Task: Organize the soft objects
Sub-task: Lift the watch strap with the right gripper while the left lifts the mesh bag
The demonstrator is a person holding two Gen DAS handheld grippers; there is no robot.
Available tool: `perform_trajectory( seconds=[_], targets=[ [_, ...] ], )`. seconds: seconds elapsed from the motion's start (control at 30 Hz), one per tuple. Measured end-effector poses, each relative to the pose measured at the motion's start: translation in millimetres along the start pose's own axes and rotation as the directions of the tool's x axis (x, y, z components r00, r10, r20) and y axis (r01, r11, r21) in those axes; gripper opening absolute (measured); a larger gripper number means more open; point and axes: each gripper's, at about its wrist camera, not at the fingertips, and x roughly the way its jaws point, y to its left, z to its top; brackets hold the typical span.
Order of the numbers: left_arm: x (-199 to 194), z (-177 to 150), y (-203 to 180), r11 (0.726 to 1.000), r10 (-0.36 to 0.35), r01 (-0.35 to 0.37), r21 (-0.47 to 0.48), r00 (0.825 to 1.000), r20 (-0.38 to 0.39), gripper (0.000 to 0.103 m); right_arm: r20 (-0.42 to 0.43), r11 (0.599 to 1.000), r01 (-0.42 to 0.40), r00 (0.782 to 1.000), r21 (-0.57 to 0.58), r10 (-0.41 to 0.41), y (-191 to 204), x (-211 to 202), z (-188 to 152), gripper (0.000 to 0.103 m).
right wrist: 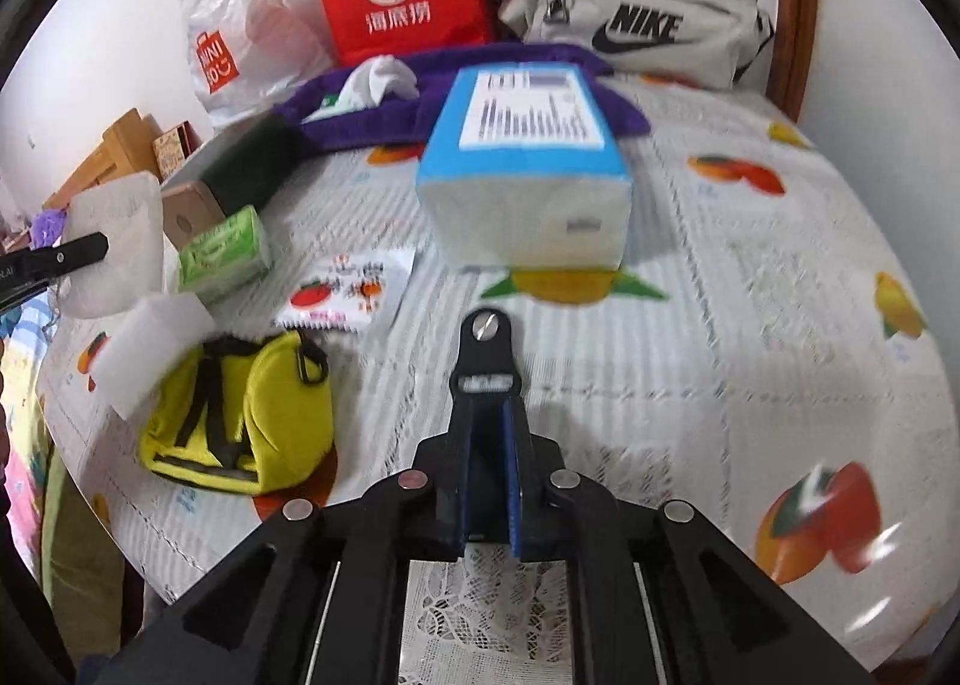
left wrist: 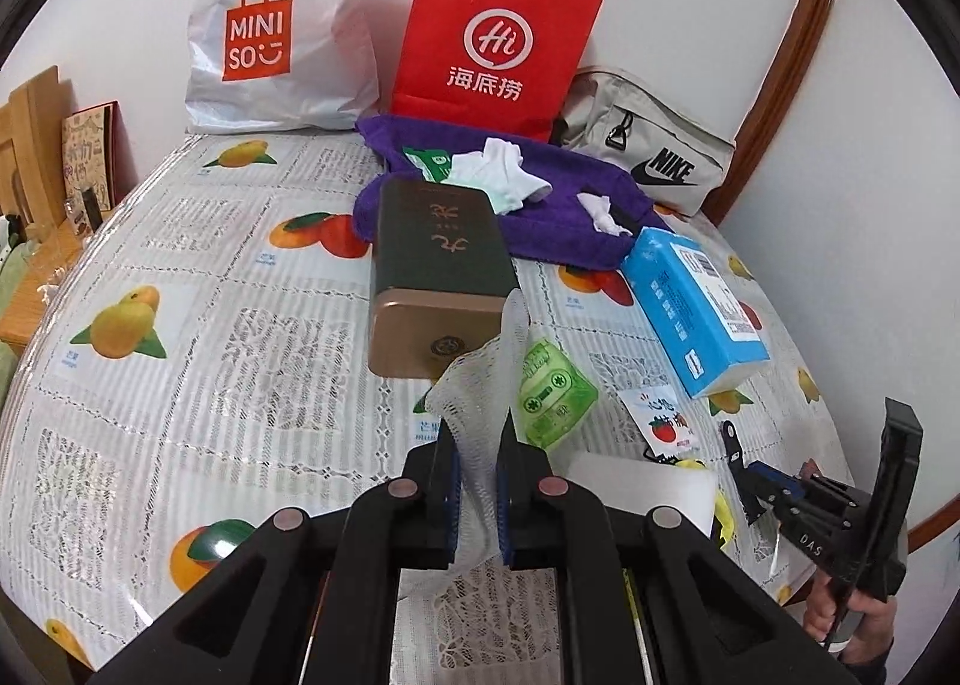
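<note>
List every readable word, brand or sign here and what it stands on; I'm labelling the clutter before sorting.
"MINISO": white plastic bag.
"Hi" and "海底捞": red paper bag.
"NIKE" with swoosh: beige pouch.
"DAS": right gripper, on its body.
Gold characters on the dark green tin: too stylised to read.
Print on the blue tissue pack, green packet and tomato sachet: too small or blurred.

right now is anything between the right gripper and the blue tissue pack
Nothing visible. The right gripper points at the blue tissue pack with only bare tablecloth between them; the yellow pouch lies off to the side.
</note>
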Motion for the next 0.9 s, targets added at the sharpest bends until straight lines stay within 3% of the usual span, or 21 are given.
perform_trajectory(
  seconds=[0.1, 0.17, 0.43, 0.47, 0.7, 0.9],
  targets=[
    [2.1, -0.2, -0.6, 1.000, -0.003, 0.003, 0.000, 1.000, -0.006, 0.009, 0.011, 1.000, -0.011, 1.000, -0.010, 0.011, 2.3, 0.5, -4.5, 0.031],
    [3.6, -0.2, -0.8, 1.000, -0.006, 0.006, 0.000, 1.000, -0.011, 0.009, 0.016, 1.000, -0.014, 1.000, -0.025, 0.015, 5.8, 0.1, -6.3, 0.033],
    [11.5, -2.5, -2.8, 1.000, -0.008, 0.008, -0.001, 1.000, -0.029, 0.009, 0.054, 0.996, 0.054, 0.997, -0.072, -0.050, 10.9, 6.6, -6.8, 0.030],
    [12.6, -2.9, -2.7, 1.000, -0.009, 0.008, -0.005, 0.999, -0.031, 0.009, 0.057, 0.994, 0.068, 0.996, -0.091, -0.063, 13.2, 7.2, -6.3, 0.025],
    [11.7, 2.3, -3.2, 1.000, -0.014, 0.014, -0.005, 1.000, -0.024, 0.009, 0.039, 0.998, 0.016, 0.999, -0.056, -0.013, 5.3, 4.2, 0.4, 0.021],
    [3.2, 14.7, -8.9, 1.000, -0.025, 0.025, 0.005, 1.000, -0.002, 0.009, 0.082, 0.999, 0.006, 0.997, -0.052, -0.002, 6.4, -15.8, 11.9, 0.021]
  ],
)
